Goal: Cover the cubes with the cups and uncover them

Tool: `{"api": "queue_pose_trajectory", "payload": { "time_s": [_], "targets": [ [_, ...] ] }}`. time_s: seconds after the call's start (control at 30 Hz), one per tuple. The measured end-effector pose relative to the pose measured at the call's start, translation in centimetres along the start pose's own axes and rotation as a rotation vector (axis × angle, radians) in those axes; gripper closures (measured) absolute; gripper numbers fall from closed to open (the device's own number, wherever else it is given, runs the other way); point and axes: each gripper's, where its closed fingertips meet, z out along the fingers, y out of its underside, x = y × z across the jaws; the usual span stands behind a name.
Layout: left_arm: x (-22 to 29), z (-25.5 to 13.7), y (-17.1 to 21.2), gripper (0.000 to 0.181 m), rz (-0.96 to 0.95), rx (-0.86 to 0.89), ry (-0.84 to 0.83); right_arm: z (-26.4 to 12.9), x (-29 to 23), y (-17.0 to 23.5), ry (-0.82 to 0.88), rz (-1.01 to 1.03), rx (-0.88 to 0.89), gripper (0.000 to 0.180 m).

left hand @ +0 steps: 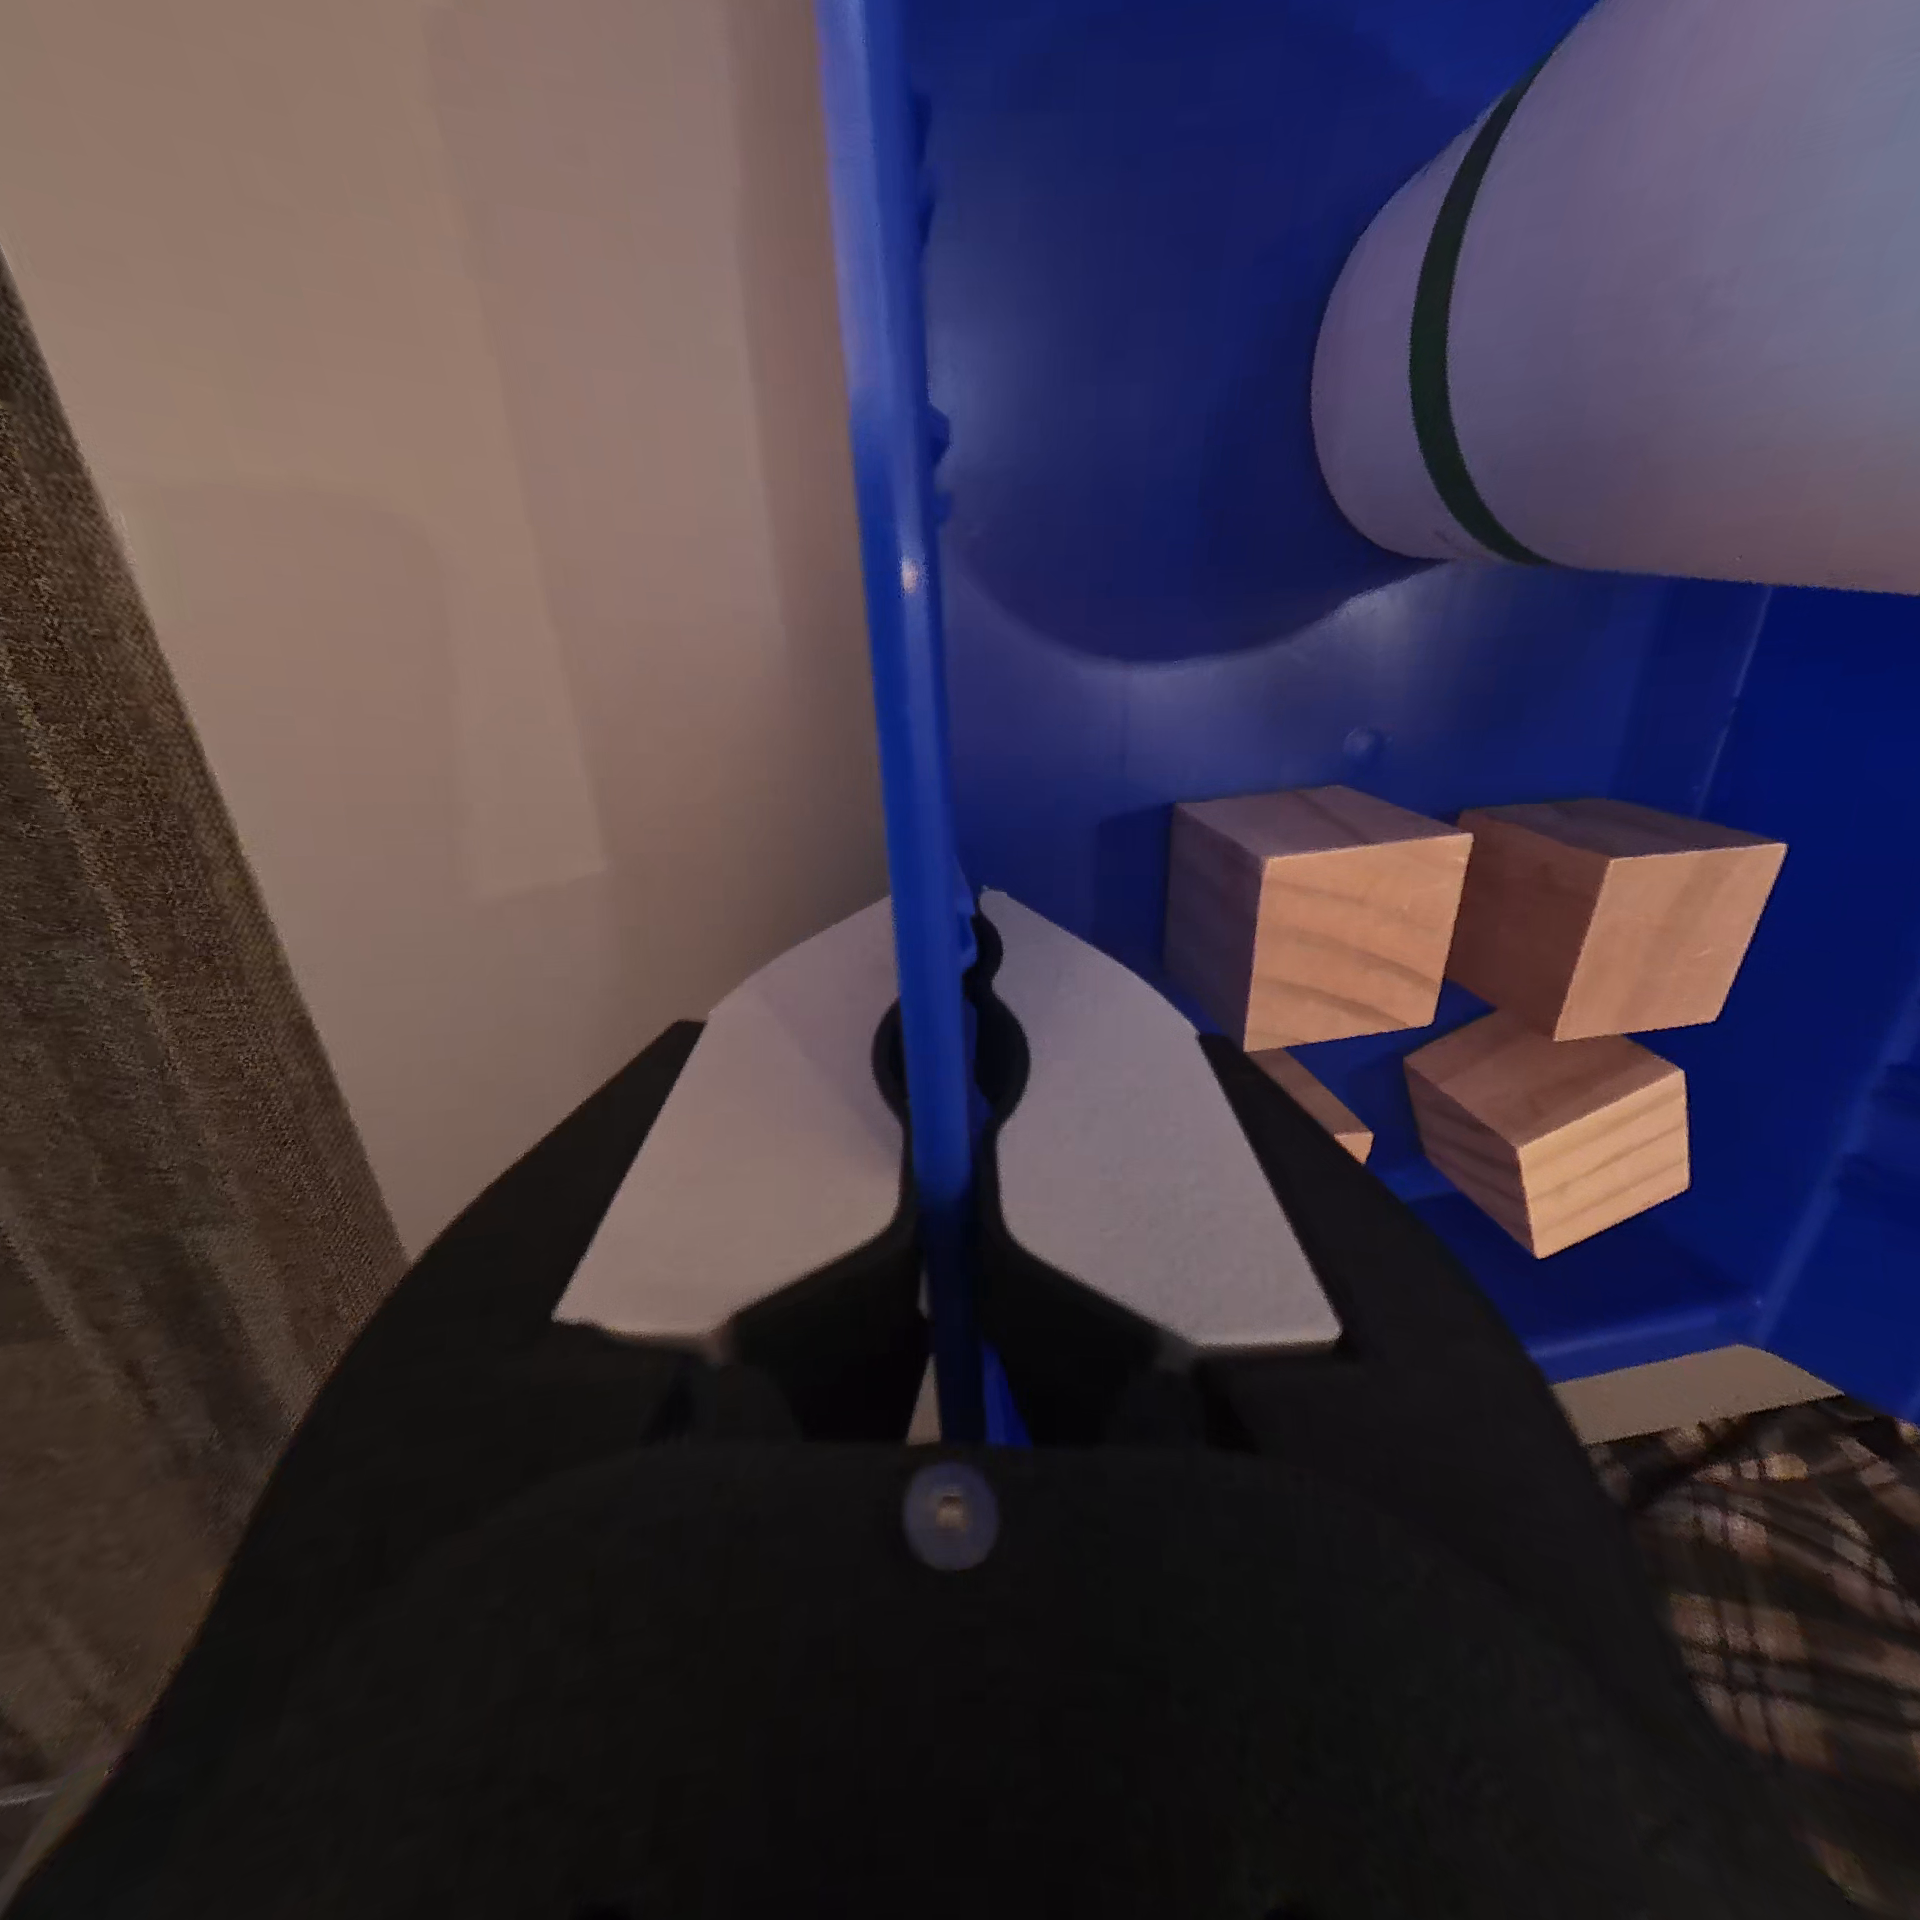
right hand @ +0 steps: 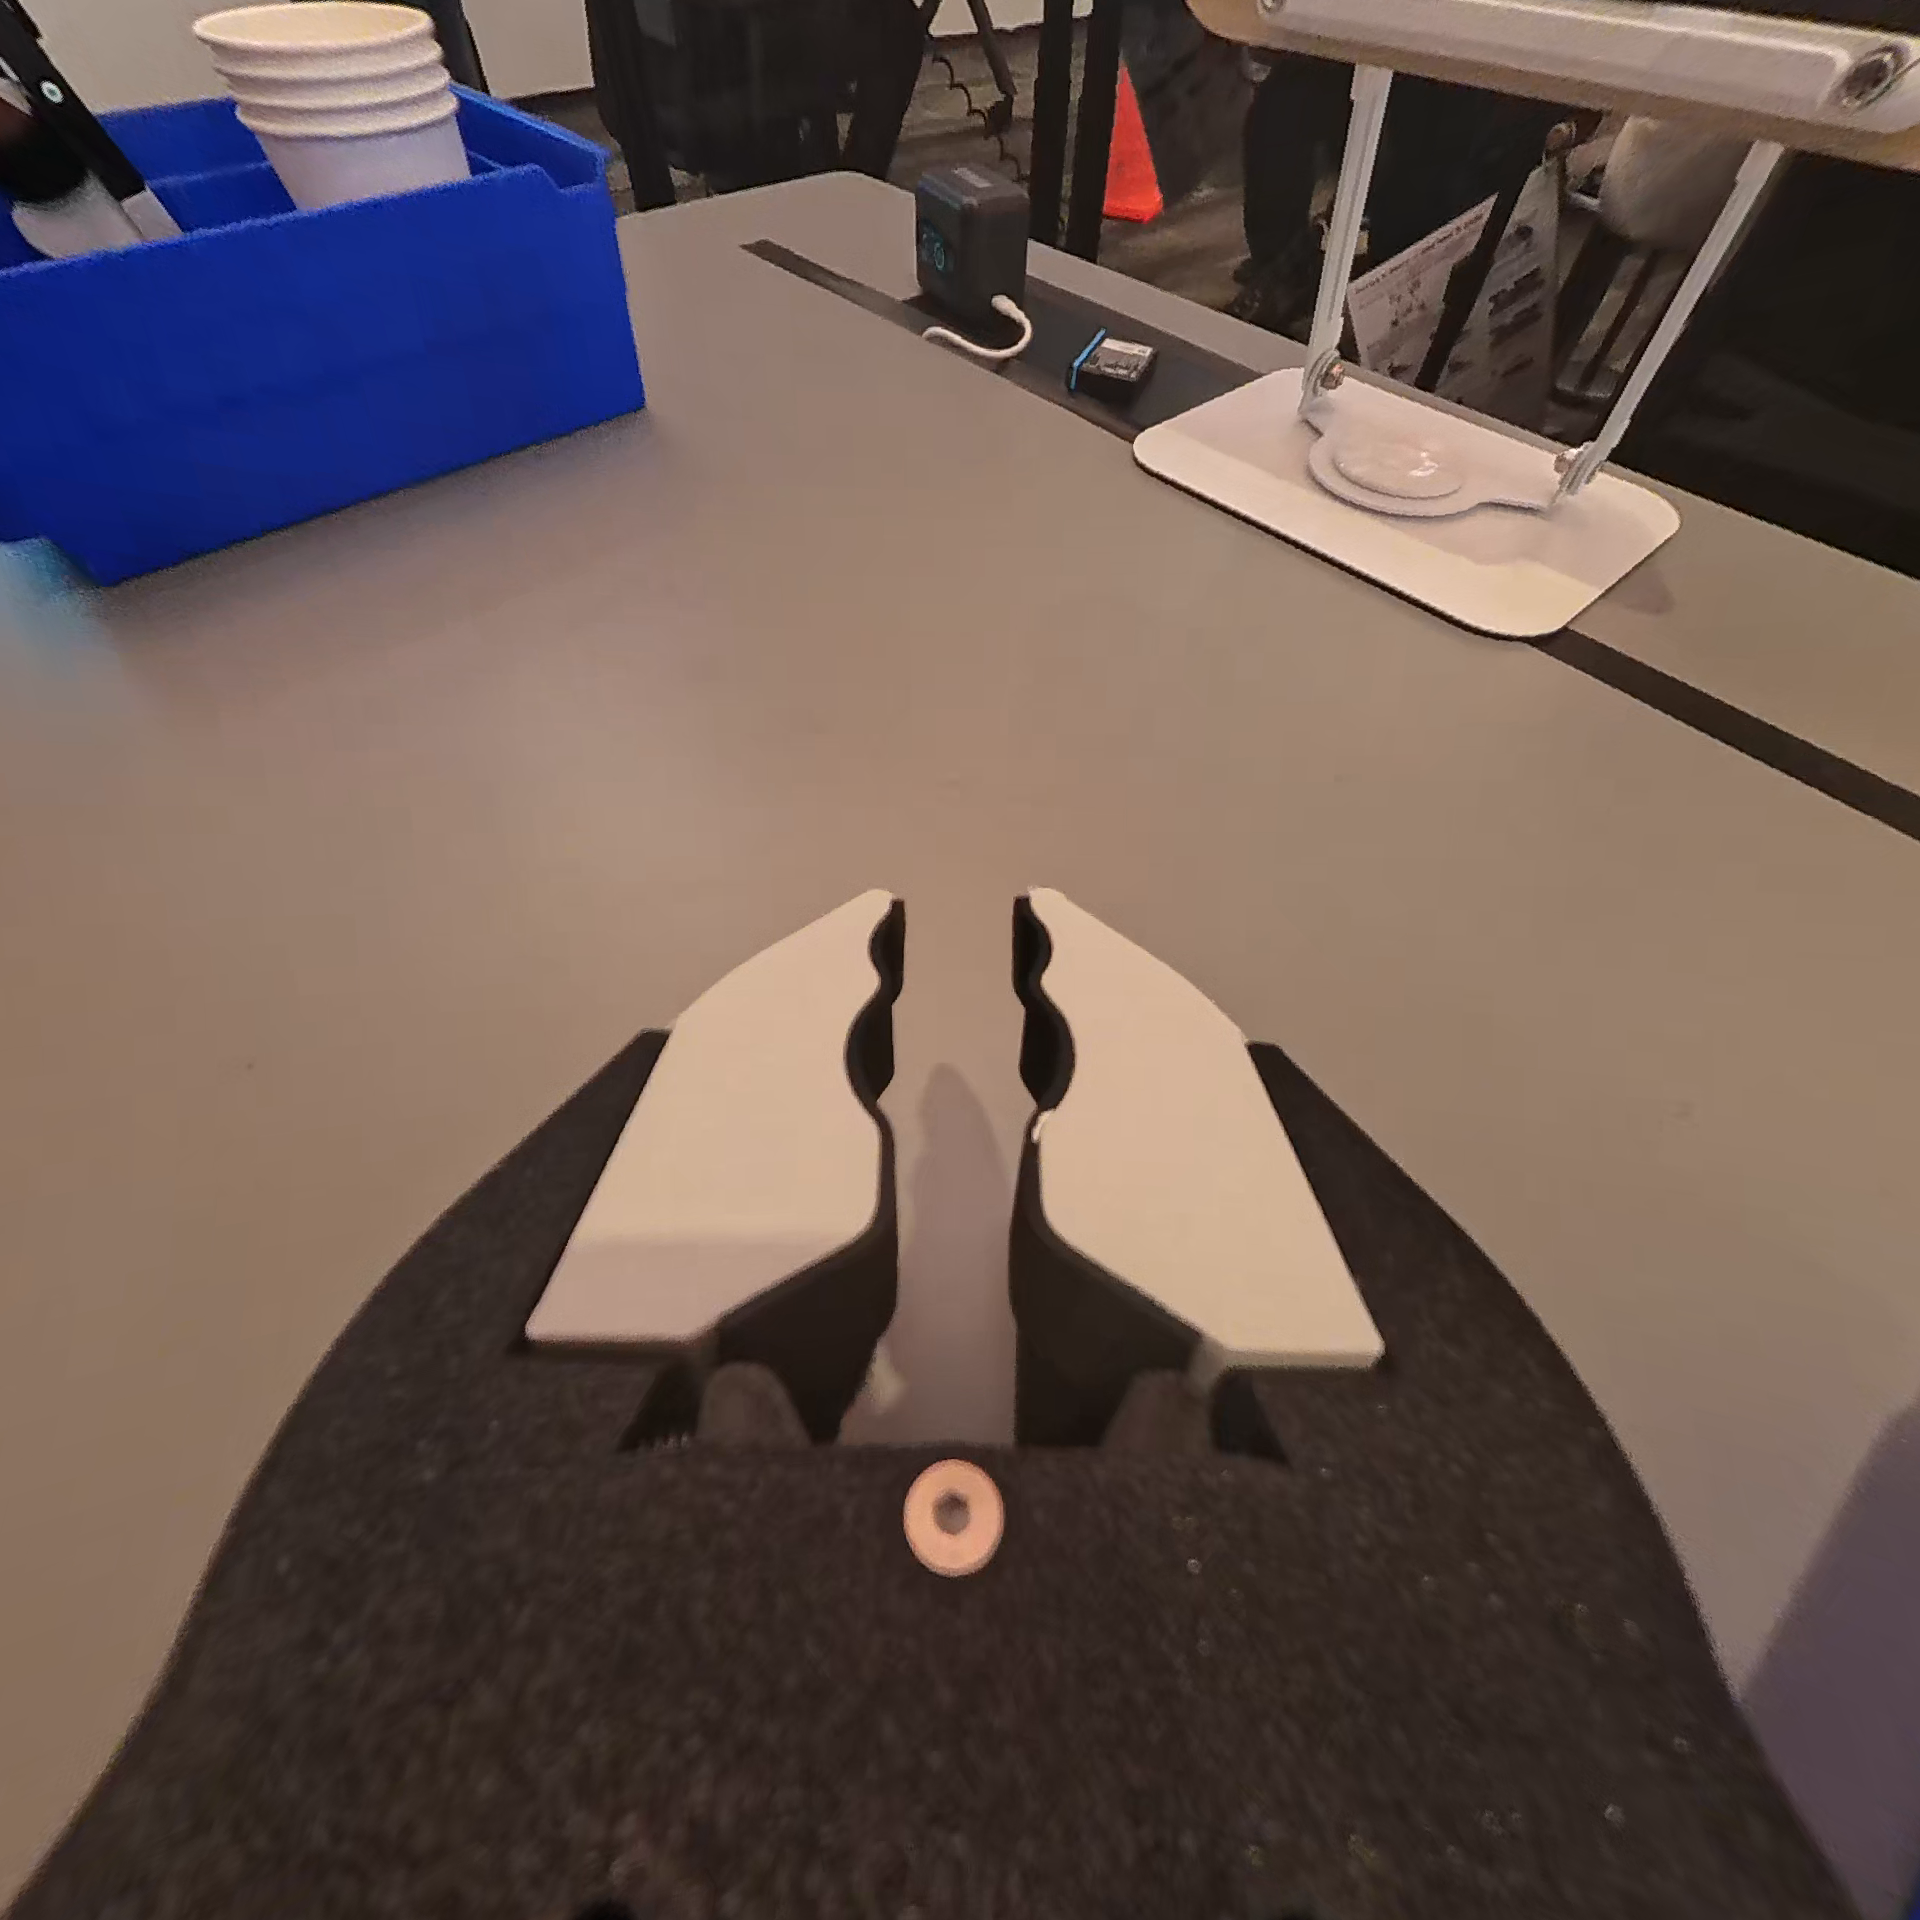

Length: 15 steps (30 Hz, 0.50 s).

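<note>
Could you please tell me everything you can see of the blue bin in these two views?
The blue bin looks like glossy moulded plastic, rectangular, with a thickened rim and an inner divider making compartments. It stands on the grey table, far left in the right wrist view. A stack of white paper cups sits in one compartment; wooden cubes lie loose in another. The left gripper is shut on its side wall, one finger inside, one outside. The right gripper is open and well clear of it.

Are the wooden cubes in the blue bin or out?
In. Four cubes lie inside the bin, uncovered, below the cups.
</note>
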Motion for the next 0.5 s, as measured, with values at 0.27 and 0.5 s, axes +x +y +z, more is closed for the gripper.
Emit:
{"api": "queue_pose_trajectory", "payload": {
  "time_s": [0.27,0.5],
  "targets": [
    [-4.3,-0.7,-0.7,0.177,-0.015,0.004,-0.008,0.8,0.1,1.1,-0.006,0.012,-0.041,0.162],
    [-6.0,-1.0,-0.5,0.177,0.031,-0.004,0.007,0.9,0.0,1.4,-0.008,0.011,-0.056,0.162]
  ]
}}
